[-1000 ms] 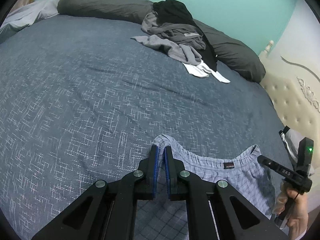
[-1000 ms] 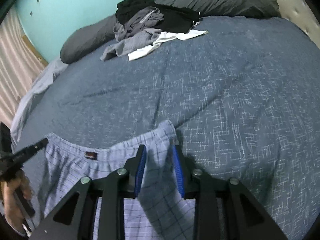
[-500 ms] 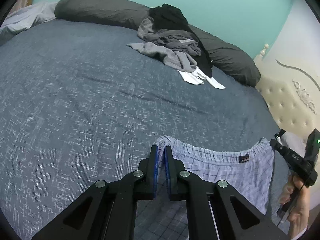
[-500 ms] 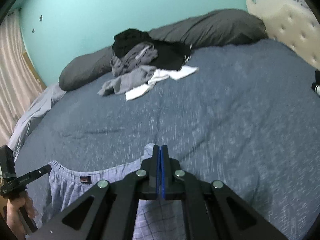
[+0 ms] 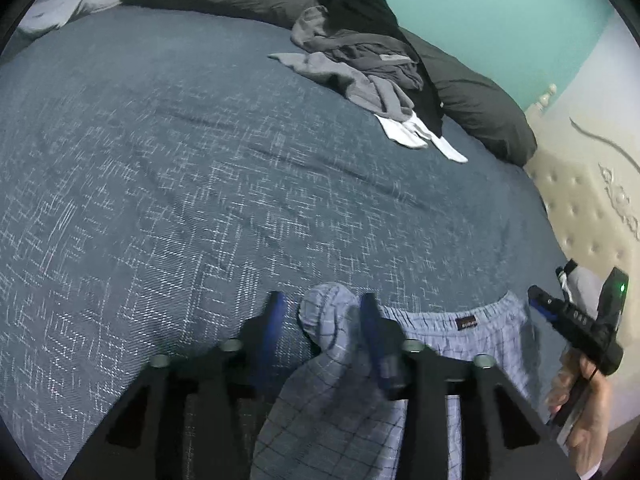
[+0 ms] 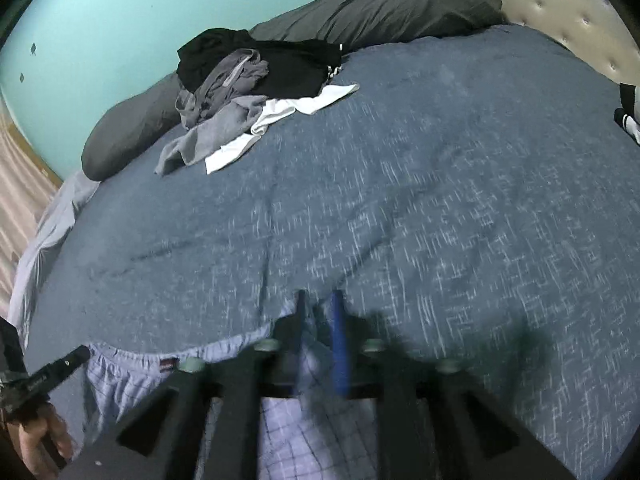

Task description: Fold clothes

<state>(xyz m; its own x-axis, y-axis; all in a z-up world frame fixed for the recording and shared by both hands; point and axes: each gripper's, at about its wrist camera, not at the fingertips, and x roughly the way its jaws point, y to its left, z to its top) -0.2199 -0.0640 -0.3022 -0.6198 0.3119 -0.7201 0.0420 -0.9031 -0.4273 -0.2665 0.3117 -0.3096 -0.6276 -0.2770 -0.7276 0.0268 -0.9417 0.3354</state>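
Shorts [image 5: 460, 344], pale blue checked with a dark waistband tag, sit at the bottom of both frames on the blue bedspread [image 5: 200, 200]. My left gripper [image 5: 322, 312] has its jaws spread around a bunched corner; my right gripper [image 6: 318, 312] is blurry but parted over the other corner. Loads of bare bed ahead, clothes pile [image 6: 248, 96] way up top.

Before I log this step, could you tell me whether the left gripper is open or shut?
Open: the left gripper has its jaws spread apart, with the checked shorts lying loose between them.
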